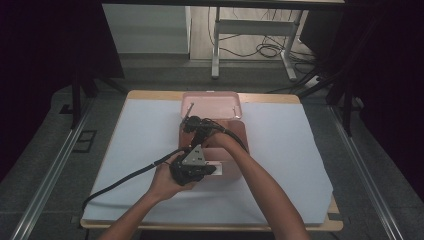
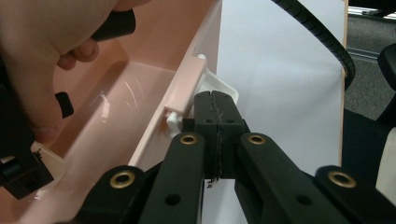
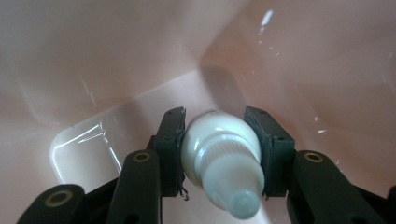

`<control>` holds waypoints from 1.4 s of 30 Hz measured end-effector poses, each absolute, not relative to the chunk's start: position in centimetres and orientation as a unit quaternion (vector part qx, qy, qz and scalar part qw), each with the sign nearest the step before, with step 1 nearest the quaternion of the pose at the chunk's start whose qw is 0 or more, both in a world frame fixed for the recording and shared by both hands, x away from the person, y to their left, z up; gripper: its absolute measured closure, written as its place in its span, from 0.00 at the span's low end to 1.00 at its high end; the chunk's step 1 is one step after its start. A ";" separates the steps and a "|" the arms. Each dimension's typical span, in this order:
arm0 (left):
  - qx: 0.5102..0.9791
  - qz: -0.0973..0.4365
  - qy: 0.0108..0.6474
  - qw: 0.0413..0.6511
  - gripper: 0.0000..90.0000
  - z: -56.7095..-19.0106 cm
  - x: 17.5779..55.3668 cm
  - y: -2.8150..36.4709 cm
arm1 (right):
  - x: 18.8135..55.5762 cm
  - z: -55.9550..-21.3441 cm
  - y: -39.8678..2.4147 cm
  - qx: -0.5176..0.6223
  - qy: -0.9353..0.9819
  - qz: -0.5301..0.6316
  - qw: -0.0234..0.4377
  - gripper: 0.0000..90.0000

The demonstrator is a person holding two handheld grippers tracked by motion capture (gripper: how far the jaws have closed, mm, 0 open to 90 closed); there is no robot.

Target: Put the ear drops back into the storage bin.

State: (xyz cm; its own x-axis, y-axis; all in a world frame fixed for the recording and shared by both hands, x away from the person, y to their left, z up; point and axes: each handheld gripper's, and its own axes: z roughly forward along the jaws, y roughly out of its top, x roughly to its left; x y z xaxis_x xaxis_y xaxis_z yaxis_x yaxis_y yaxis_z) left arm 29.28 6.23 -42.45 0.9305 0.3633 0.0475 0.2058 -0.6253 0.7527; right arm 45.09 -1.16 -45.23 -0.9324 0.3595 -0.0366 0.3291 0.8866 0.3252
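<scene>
High view: table point(image 1: 280, 200) covered by a white sheet, mid-frame. A pink plastic box point(image 1: 240, 131) sits at centre, its pink lid point(image 1: 212, 104) lying just behind it toward the top of the frame. Both forearms enter from the bottom edge.

Left gripper point(image 1: 196, 169): centre of the high view, low against the near wall of the box, grey three-cornered plate on top, cable trailing off to the lower left. In the left gripper view its jaws stand closed, pads meeting, tips at the white latch point(image 2: 219, 86) on the outer wall of the box. Whether the pads pinch the latch tab itself cannot be told. Box interior lies at the left of that frame, white sheet at the right.

Right gripper point(image 1: 192, 125): just above centre in the high view, reaching down into the box. In the right gripper view the jaws are clamped on a white squeeze bottle point(image 3: 222, 156), one pad on each side of its body, ribbed cap pointing toward the camera at the lower centre. Bottle is inside the box, pink walls all around, close above the floor; contact with the floor cannot be told.
</scene>
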 end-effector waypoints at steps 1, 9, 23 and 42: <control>0.896 0.098 0.159 0.403 1.00 -42.5 29.3 6.2 | 45.1 -45.3 -1.1 0.176 0.971 0.156 0.048 0.66; 0.896 0.098 0.158 0.403 1.00 -42.5 29.3 6.3 | 45.3 -45.8 -1.1 0.177 0.972 0.146 0.046 0.66; 0.895 0.098 0.159 0.405 1.00 -42.5 29.3 6.3 | 45.2 -45.8 -1.0 0.178 0.972 0.144 0.049 0.66; 0.894 0.097 0.161 0.406 1.00 -42.5 29.2 6.3 | 44.4 -42.2 -3.2 0.192 0.958 0.202 0.070 0.59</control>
